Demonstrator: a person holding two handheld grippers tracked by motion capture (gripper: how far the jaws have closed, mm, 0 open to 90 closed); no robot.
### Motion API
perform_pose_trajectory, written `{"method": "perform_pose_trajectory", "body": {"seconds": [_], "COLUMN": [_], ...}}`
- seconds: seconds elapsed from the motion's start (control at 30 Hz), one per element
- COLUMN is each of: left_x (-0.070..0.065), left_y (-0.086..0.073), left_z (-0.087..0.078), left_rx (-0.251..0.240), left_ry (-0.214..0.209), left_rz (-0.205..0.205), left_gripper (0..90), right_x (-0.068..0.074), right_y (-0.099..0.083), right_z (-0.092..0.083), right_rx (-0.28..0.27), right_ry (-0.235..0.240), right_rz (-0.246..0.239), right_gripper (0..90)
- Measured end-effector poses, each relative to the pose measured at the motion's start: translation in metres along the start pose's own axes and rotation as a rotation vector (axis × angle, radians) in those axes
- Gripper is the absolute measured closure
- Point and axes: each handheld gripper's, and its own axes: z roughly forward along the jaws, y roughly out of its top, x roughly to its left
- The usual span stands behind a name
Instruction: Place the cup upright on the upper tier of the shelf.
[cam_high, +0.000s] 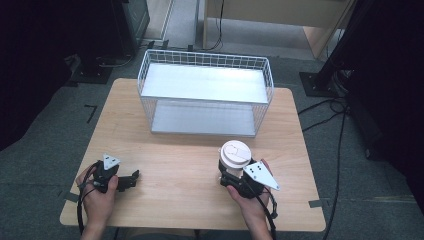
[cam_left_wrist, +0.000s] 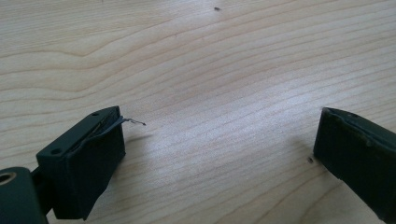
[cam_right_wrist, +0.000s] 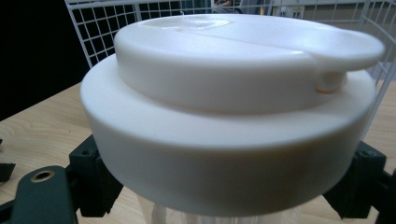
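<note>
My right tool (cam_high: 231, 176) clamps the white-lidded cup (cam_high: 235, 155) upright on the surface (cam_high: 175, 165); my left tool (cam_high: 131, 180) rests spread apart, holding nothing.

Table (cam_high: 190, 170): light wood top with rounded corners, grain running across it, a couple of small dark specks on the surface.
Wire basket (cam_high: 206, 92): white grid rack at the far side of the table, two flat pale shelves inside, one above the other, open toward the near side.
Floor (cam_high: 50, 140): grey carpet all around the table, small black tape marks on it to the left.
Cables (cam_high: 340, 125): black leads trailing over the carpet on the right, one running toward the near edge.
Stand bases (cam_high: 320, 82): dark feet and posts at both far corners.
Wooden furniture (cam_high: 280, 15): pale panels beyond the basket.
</note>
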Motion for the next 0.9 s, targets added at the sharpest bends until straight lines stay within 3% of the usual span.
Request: {"method": "perform_pose_trajectory", "body": {"seconds": [0.4,0.9], "left_x": [0.000,0.000], "left_y": [0.000,0.000], "left_z": [0.000,0.000], "left_rx": [0.000,-0.001], "left_ry": [0.000,0.001], "left_rz": [-0.001,0.002], "left_gripper": [2.5,2.4], "right_x": [0.007,0.013], "right_y": [0.022,0.062], "right_z": [0.001,0.009], "right_rx": [-0.061,-0.130], "right_ry": [-0.028,-0.036], "right_rz": [-0.053,-0.083], "right_gripper": [15.2,15.3]}}
